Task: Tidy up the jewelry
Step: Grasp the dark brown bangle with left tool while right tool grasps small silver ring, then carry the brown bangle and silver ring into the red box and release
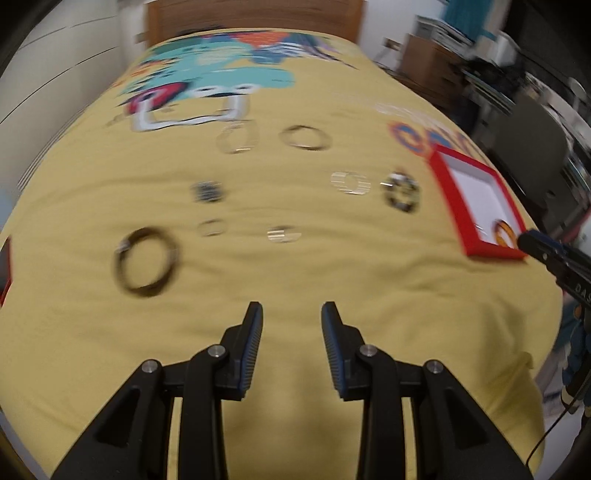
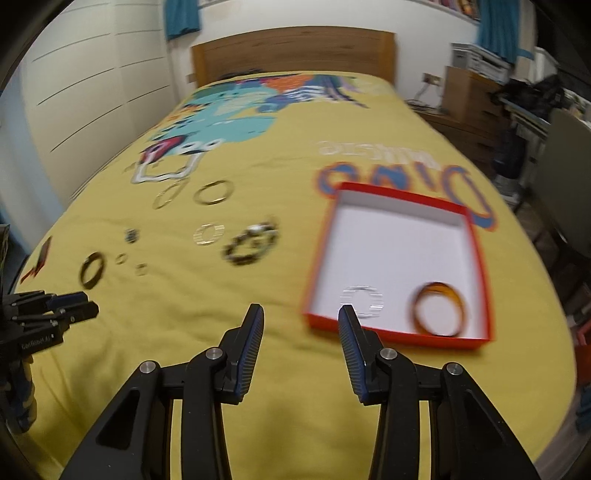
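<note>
the left gripper [image 1: 291, 314] is hovering low over the yellow bedspread [image 1: 295, 266], pointing up the bed toward the headboard [image 1: 255, 16], its jaws standing well apart and holding nothing. the right gripper [image 2: 301, 317] is hanging at a like height and facing the same way, its jaws spread a little wider and also gripping nothing; its right fingertip [image 2: 347, 314] is overlapping the near wall of the red box [image 2: 476, 236] in that view, though whether it is touching the box is not clear. the box is lying open on the right side of the bed, and inside it, near the front wall, an amber bangle [image 2: 437, 310] and a clear ring [image 2: 364, 301] are sitting side by side. in the left view the tip of the right gripper is showing at the box's near corner. the rest of the jewelry is lying spread over the bedspread to the left of the box: a dark bangle [image 1: 147, 260] nearest the left gripper, a beaded bracelet [image 1: 402, 191] just beside the box, a pale ring [image 1: 351, 181] next to it, a gold bangle [image 1: 306, 137] and a thin silver bangle [image 1: 238, 137] farther up, and several small pieces [image 1: 283, 234] between them, too blurred to name.
</note>
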Motion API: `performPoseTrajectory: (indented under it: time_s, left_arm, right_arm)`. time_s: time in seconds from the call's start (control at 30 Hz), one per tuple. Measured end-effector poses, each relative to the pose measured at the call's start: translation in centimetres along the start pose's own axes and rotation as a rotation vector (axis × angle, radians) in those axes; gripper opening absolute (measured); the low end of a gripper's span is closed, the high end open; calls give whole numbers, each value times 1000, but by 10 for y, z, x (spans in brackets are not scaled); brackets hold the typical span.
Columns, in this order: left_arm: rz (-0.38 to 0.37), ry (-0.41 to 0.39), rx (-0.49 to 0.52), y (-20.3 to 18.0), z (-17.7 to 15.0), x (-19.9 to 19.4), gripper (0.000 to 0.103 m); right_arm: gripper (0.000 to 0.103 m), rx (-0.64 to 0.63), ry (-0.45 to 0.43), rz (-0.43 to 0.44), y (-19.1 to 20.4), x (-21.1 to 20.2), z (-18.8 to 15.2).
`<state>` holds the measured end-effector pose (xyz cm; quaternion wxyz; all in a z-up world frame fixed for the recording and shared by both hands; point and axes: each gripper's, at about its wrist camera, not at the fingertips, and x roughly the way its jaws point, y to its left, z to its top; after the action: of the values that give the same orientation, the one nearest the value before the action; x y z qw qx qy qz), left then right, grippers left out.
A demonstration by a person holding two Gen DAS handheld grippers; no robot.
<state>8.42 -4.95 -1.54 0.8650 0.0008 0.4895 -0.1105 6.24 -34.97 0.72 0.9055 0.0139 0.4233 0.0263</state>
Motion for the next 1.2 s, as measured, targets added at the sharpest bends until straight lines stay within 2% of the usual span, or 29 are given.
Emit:
performPoseTrajectory:
  time_s: [0.3, 0.5, 0.77, 0.87, 0.97, 1.0, 1.03, 1.1, 1.2]
  left_arm:
    - [89, -12, -215, 124, 1, 8, 31]
    - [104, -4, -288, 166, 17, 31, 31]
    - [57, 34, -300, 175, 26, 68, 31]
    - [70, 54, -285, 174, 25, 80, 31]
    - [78, 58, -281, 173, 24, 85, 30]
    - [79, 55, -281, 172, 24, 85, 30]
    - [82, 50, -279, 171, 24, 85, 25]
    - [74, 53, -275, 169, 22, 86, 10]
    - [80, 45, -274, 167, 20, 83, 8]
  right_arm:
    - [40, -97, 61, 159, 105, 44, 11]
    - [39, -167, 113, 225, 165, 91, 25]
    - [39, -179, 175, 235, 201, 149, 37]
    - [37, -172, 196, 228, 205, 163, 35]
    - [31, -169, 211, 212, 207, 174, 32]
    - [25, -168, 211, 210, 206, 175, 31]
    - [20, -166, 209, 209, 205, 177, 31]
    - [20, -166, 210, 211, 206, 177, 30]
    - [20, -179, 204, 221, 207, 173, 29]
